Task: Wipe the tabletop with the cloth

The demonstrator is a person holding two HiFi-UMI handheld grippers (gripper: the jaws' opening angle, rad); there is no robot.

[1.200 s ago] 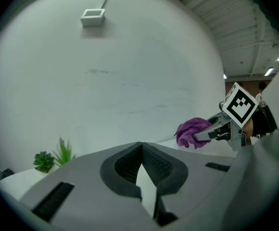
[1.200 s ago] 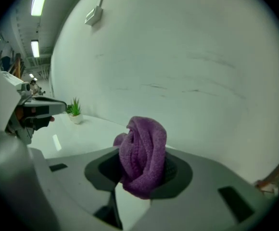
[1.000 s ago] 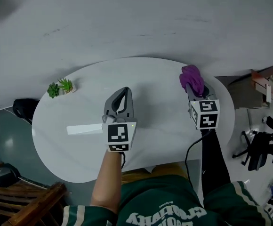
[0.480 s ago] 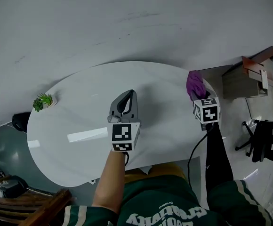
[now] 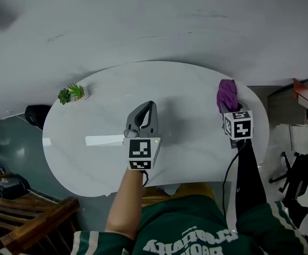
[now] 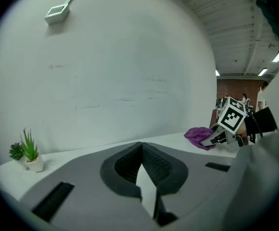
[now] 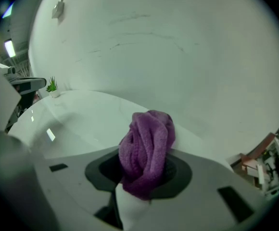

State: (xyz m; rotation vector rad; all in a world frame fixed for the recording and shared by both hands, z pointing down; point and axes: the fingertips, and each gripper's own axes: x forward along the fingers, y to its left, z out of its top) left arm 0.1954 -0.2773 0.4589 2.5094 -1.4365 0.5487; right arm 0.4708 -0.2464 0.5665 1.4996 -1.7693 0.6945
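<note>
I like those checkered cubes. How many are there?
2. One black-and-white marker cube sits on the left gripper, the other on the right gripper holding the purple cloth.

I saw the purple cloth (image 5: 227, 94) at the white tabletop's (image 5: 186, 89) right edge and a green plant (image 5: 69, 94) at its left. My grey left gripper (image 5: 148, 106) and right gripper (image 5: 228, 108) bore black-and-white square markers (image 5: 141, 149).

The white tabletop (image 5: 191, 84) is mostly bare, with open stretches between the left gripper (image 5: 147, 109) at its middle and the right gripper (image 5: 230, 107) at the right edge, and across the near left. A small potted plant (image 5: 70, 94) stands at the far left rim. The purple cloth (image 5: 227, 93) occupies the far right rim. A wall (image 6: 130, 57) closes off the far side.
</note>
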